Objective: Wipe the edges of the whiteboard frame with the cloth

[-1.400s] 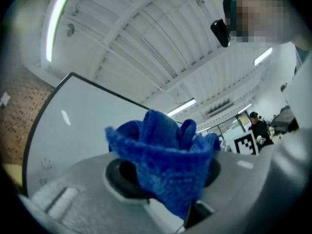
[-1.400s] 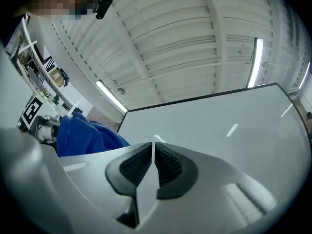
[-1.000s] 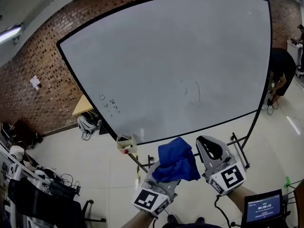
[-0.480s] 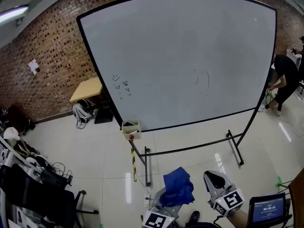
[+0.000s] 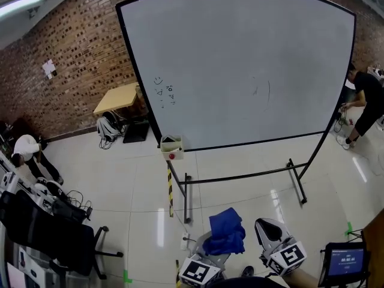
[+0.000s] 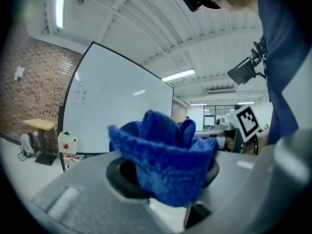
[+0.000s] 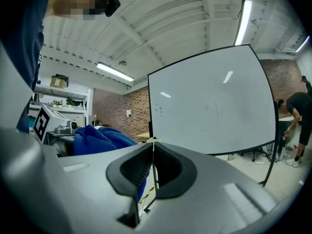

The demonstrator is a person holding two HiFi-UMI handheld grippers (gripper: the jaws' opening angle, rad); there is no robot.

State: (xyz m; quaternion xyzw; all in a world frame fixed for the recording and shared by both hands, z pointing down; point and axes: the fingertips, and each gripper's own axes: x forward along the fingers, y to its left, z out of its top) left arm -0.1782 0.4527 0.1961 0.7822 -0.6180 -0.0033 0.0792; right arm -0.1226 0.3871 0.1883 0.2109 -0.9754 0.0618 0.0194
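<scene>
**Cloth clamped in left gripper, well short of the whiteboard**

Far left: a brick wall (image 5: 72, 53) with a small sheet of paper (image 5: 49, 69) pinned to it. A dark office chair (image 5: 54, 236) stands low in the head view on the pale tiled floor (image 5: 138, 185). A light wooden desk (image 5: 118, 98) sits against the wall, with bags (image 5: 109, 128) at its foot.

Centre: the whiteboard (image 5: 240, 65) stands upright on a black wheeled stand (image 5: 240, 179). Its thin black frame (image 5: 139, 80) runs round all four sides. There are small marks near its left edge and a faint stroke near the middle. A small pale box (image 5: 171, 147) with a red dot hangs at the lower left corner of the frame.

Near the bottom of the head view, the left gripper (image 5: 211, 251) points level at the board. Its jaws are closed on a bunched blue cloth (image 5: 227, 231), which bulges up over the tips; the left gripper view shows the folds filling the gap. The cloth is well apart from the frame and touches none of it.

Just to its right, the right gripper (image 5: 268, 228) is clenched with nothing in it; in its own view the two pads meet in a thin line. It too is well short of the board.

Lower right: a small lit screen (image 5: 345, 261). Far right: a person (image 5: 367, 101) in dark clothes bends over beyond the board's right edge
</scene>
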